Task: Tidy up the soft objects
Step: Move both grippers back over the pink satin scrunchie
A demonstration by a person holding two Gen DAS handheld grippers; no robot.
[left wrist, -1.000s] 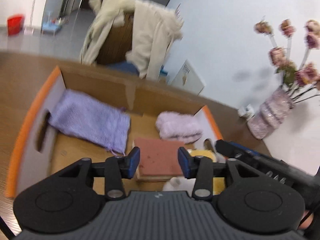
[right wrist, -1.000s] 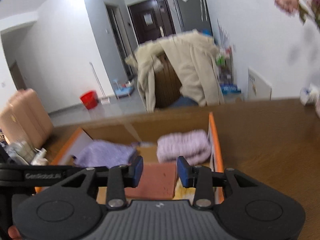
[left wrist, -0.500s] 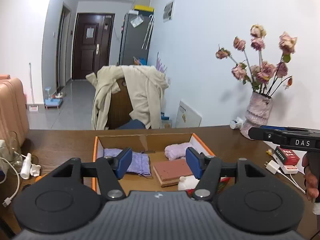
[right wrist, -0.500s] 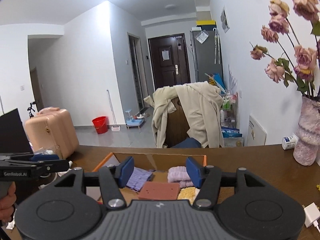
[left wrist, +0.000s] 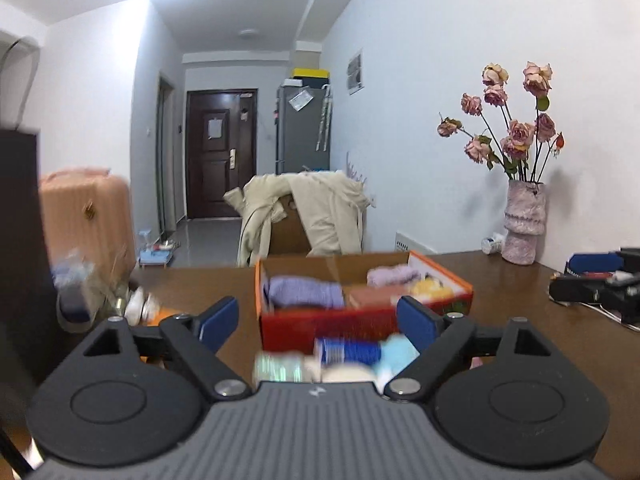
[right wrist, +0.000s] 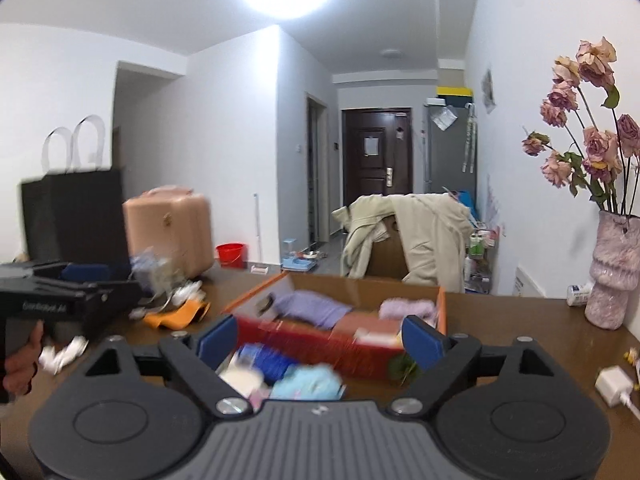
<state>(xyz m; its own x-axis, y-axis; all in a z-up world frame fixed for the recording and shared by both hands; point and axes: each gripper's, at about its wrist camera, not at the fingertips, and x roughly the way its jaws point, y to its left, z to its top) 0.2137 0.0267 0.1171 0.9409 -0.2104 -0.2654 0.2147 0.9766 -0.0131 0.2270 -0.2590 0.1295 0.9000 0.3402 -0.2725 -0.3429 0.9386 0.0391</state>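
Currently both grippers are held above the near edge of the brown table (left wrist: 520, 320), level and facing the cardboard box (left wrist: 360, 320) that holds the sorted soft items. In the left wrist view the box sits centred ahead, its long axis running away from the camera toward the chair draped with a beige coat (left wrist: 320, 212); in the right wrist view that same axis is skewed, with the near red wall (right wrist: 320, 340) angled down to the right. Inside the box: a folded lavender cloth (left wrist: 304, 292) at the left, long side lying across the box; a pale purple fluffy roll (left wrist: 390, 274) at the far right corner, also lying crosswise; a flat reddish-brown pad (left wrist: 372, 294) in front of it; a yellow item (left wrist: 434, 286) at the right wall. In front of the box, on the table, lies a blurred cluster: a blue piece (right wrist: 268, 360), a light blue soft piece (right wrist: 308, 382), a whitish piece (right wrist: 240, 380); their shapes cannot be resolved. Left gripper (left wrist: 318, 322): jaws spread wide, nothing between them, touching nothing. Right gripper (right wrist: 320, 336): jaws likewise spread wide and empty. A vase of dried roses (left wrist: 522, 220) stands at the far right of the table; a pink suitcase (right wrist: 168, 232) stands beyond the table at left.
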